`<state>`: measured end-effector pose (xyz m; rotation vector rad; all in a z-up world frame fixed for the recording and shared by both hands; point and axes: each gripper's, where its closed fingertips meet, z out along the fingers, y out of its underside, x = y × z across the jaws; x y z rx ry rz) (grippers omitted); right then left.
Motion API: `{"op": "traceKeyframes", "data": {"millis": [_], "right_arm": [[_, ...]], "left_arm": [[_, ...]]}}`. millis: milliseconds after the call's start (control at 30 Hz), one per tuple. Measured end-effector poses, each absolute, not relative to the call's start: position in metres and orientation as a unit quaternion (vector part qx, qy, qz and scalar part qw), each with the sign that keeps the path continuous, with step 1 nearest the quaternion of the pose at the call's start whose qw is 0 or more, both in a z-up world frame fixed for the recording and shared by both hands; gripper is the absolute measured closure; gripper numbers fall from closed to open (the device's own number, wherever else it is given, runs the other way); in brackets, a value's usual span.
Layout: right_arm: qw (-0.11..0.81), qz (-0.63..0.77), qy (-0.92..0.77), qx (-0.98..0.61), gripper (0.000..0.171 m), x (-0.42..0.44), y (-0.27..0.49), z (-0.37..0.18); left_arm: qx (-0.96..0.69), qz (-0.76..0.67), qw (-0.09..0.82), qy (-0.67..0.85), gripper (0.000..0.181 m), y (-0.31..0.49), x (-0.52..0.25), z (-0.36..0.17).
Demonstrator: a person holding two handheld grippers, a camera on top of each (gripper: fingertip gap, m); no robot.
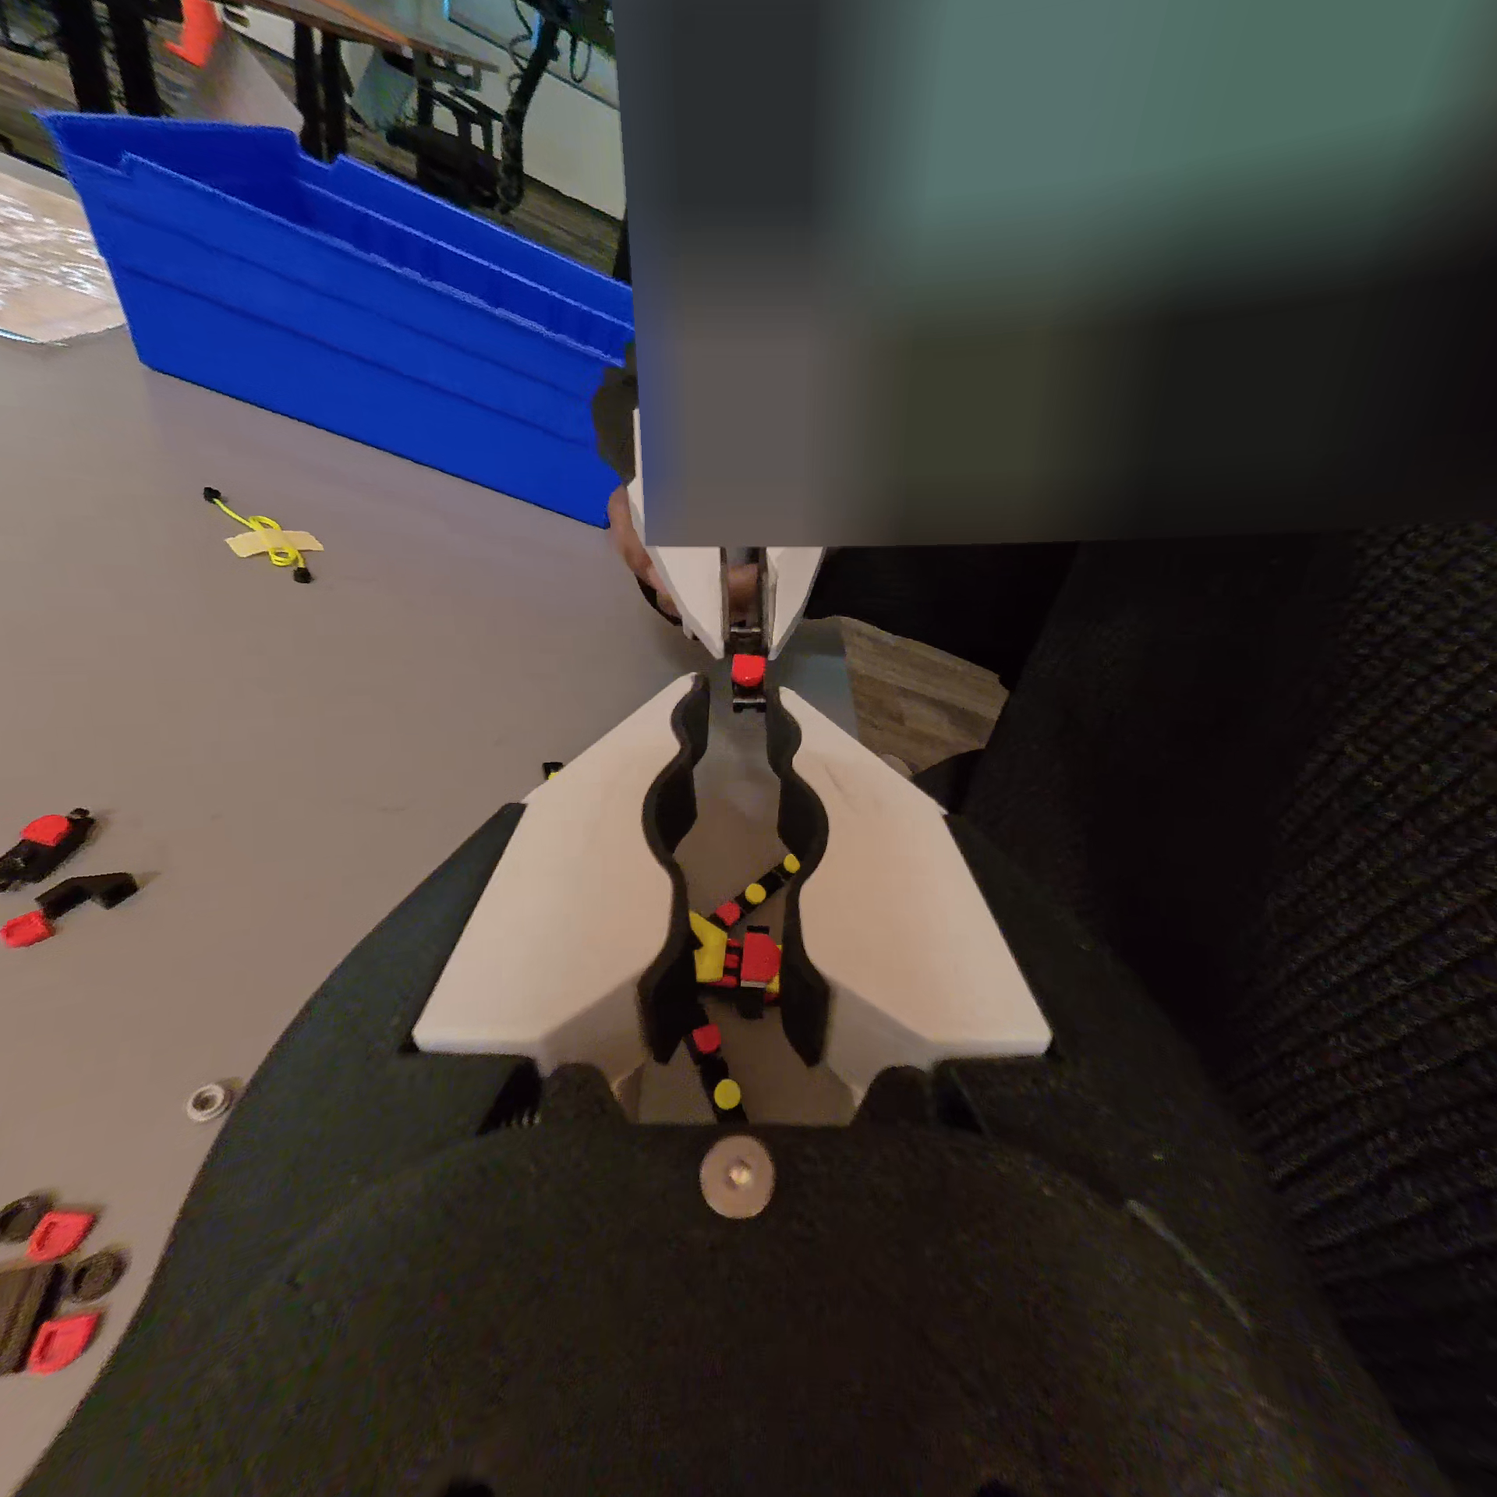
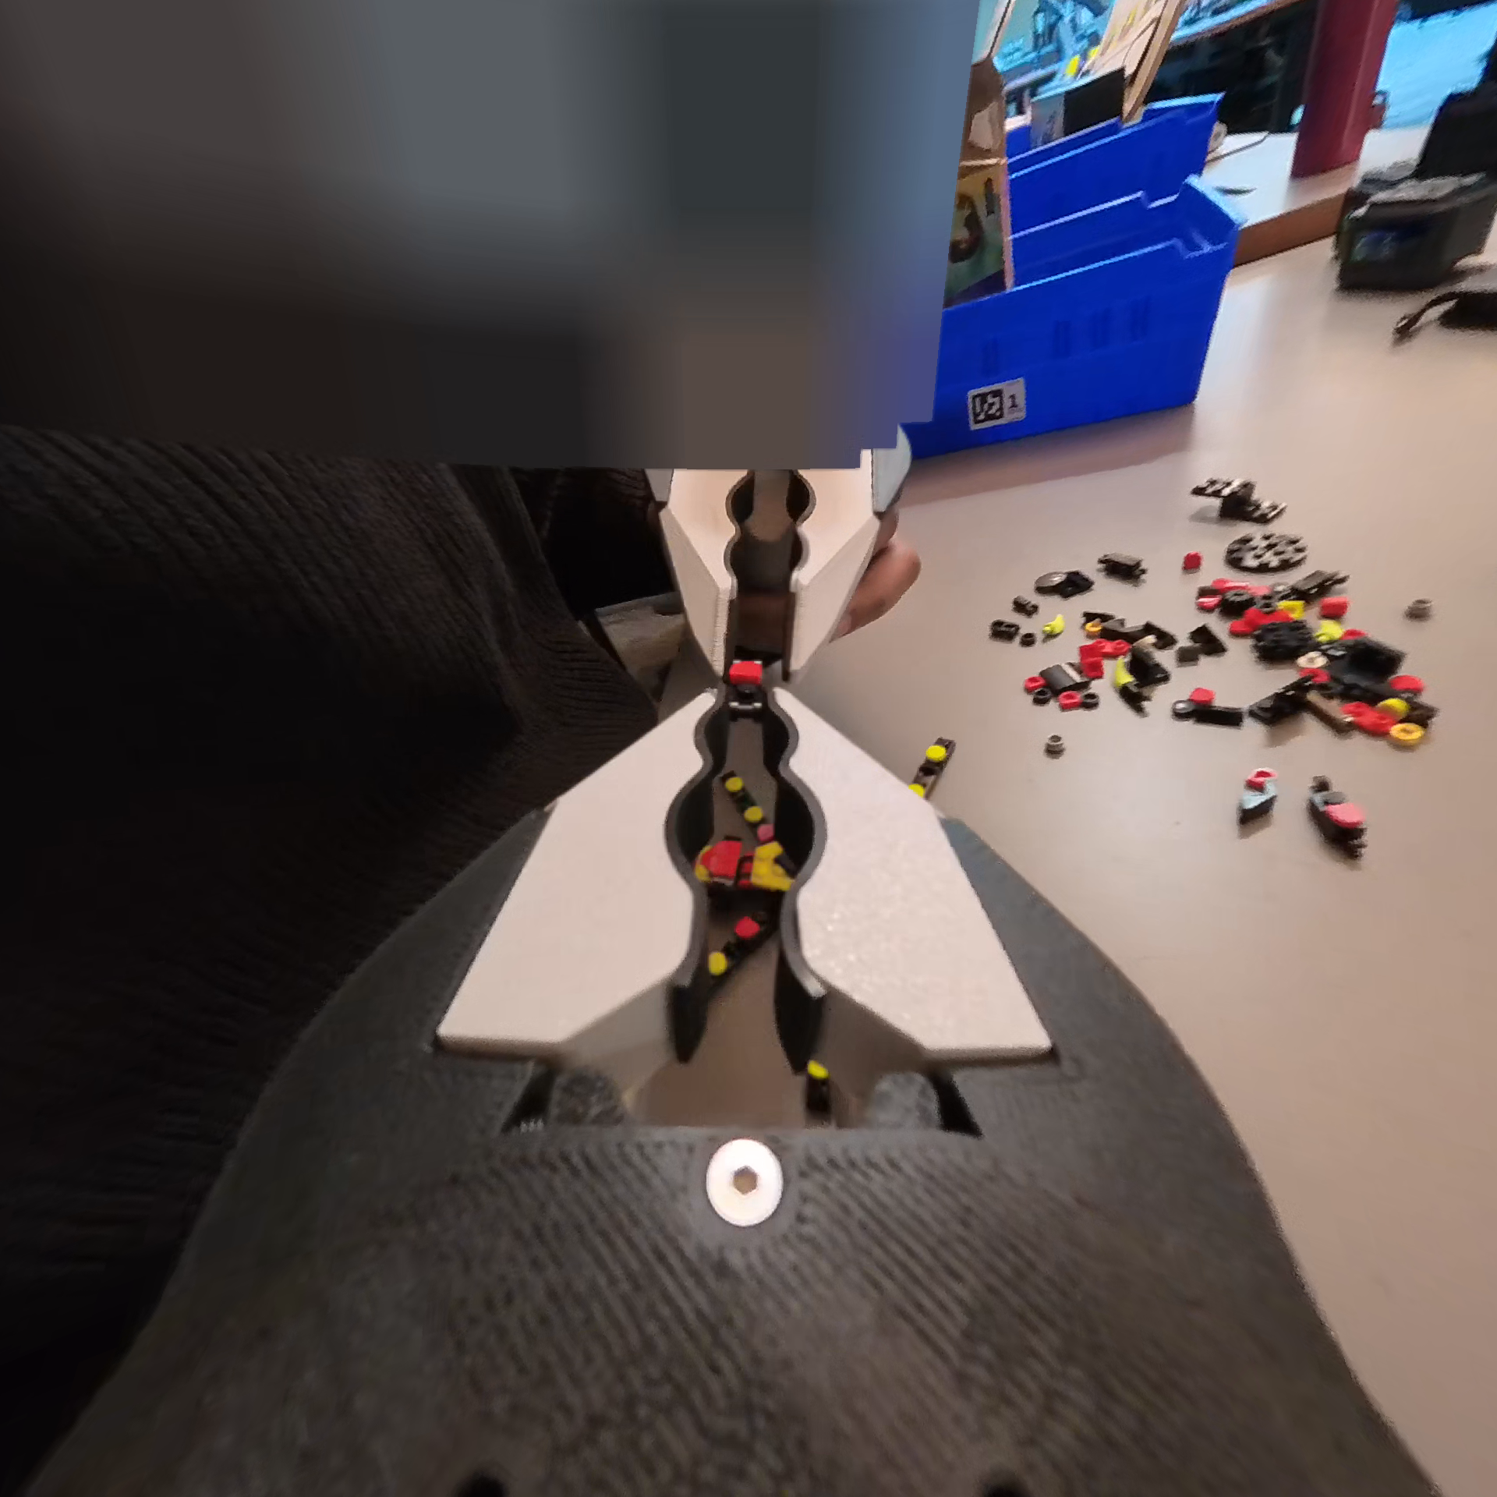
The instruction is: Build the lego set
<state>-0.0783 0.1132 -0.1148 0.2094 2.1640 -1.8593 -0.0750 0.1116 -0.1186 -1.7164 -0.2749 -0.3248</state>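
Observation:
My two grippers meet tip to tip above the grey table point(image 1: 243, 729). A small piece with a red cap on a black base point(image 1: 747, 672) sits between the tips, also in the right wrist view point(image 2: 744, 674). My right gripper point(image 2: 744, 701) looks shut on it and shows opposite in the left wrist view point(image 1: 744, 648). My left gripper point(image 1: 739, 697) stands narrowly open around the piece and shows in the right wrist view point(image 2: 760, 660). Below the fingers a black, red and yellow lego assembly point(image 1: 733, 960) lies on the table, also seen in the right wrist view point(image 2: 741, 863).
A heap of loose black, red and yellow pieces point(image 2: 1264, 640) lies to the right. More pieces point(image 1: 49, 842) lie at the left. Blue bins point(image 1: 364, 308) point(image 2: 1093, 283) stand at the back. A person's dark clothing point(image 2: 243, 729) is close by, beyond the table edge. Only a small space, under 4 cm, lies between the two pairs of fingers.

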Motion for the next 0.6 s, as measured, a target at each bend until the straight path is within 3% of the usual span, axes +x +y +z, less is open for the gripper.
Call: {"op": "traceKeyframes", "data": {"millis": [233,600], "right_arm": [[0.05,-0.636,0.769,0.032,0.165,-0.0781,0.1093,-0.1144],[0.035,-0.633,0.773,0.031,0.165,-0.079,0.1072,-0.1135]], "left_arm": [[-0.753,-0.11,0.641,-0.103,0.167,0.1122,-0.0738,-0.1172],[-0.746,-0.111,0.647,-0.108,0.175,0.1113,-0.0754,-0.1154]]}}
